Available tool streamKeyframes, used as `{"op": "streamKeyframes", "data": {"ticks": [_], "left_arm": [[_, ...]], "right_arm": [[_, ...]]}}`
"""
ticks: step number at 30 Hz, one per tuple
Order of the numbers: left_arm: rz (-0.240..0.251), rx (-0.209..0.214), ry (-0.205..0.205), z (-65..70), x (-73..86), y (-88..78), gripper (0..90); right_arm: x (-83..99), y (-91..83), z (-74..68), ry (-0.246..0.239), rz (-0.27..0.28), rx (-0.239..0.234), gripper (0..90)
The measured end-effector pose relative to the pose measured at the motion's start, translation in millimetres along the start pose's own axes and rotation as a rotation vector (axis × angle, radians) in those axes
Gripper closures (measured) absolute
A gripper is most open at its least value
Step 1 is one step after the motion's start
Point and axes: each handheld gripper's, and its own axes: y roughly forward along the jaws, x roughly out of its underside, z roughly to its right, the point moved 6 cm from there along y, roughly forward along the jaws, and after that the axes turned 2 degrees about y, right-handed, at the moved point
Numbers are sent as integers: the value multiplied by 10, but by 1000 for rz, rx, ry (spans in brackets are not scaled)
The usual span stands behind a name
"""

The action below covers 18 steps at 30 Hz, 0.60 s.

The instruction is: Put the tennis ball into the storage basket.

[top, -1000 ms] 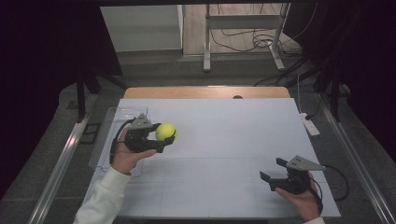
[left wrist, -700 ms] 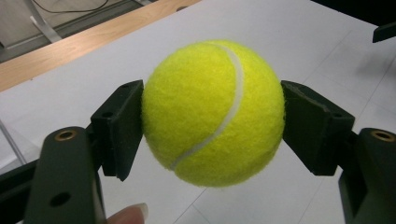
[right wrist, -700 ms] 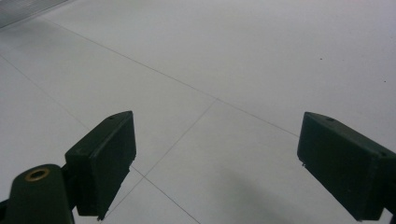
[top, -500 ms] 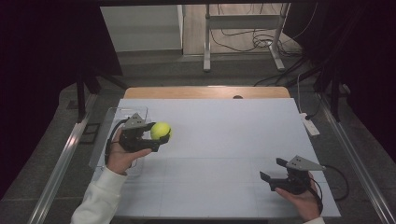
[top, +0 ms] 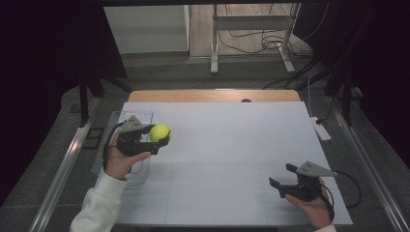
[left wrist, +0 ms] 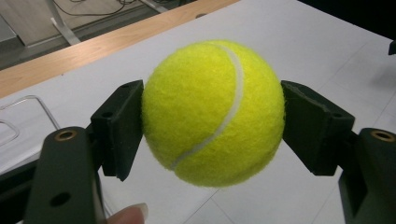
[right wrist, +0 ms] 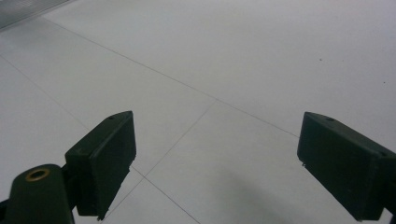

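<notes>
Your left tongs [top: 162,137] clamp the tennis ball [top: 160,132] across its middle above the desk's [top: 232,145] left edge, light, springy, fuzzy and round, so grip centred; your right tongs [top: 283,177] gape empty.

Tennis ball [top: 160,132]: fuzzy yellow-green, one white curved seam running from 1 o'clock to 7 o'clock in the left gripper view. Held off the white table [top: 232,145], at its 9 o'clock edge.
</notes>
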Motion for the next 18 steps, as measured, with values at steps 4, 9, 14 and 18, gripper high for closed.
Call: {"op": "streamKeyframes", "data": {"ticks": [4, 9, 14, 18], "left_arm": [[0, -20, -7, -55, 14, -20, 269], [-2, -33, -18, -125, 34, -43, 269], [-1, -43, -22, -159, 39, -53, 269], [5, -59, -34, -219, 47, -75, 269]], "right_arm": [[-3, -2, -2, -1, 1, 0, 118], [-7, -7, -3, -1, 3, 1, 118], [-7, -6, -4, -1, 3, 1, 118], [-8, -9, -3, -1, 4, 1, 117]]}}
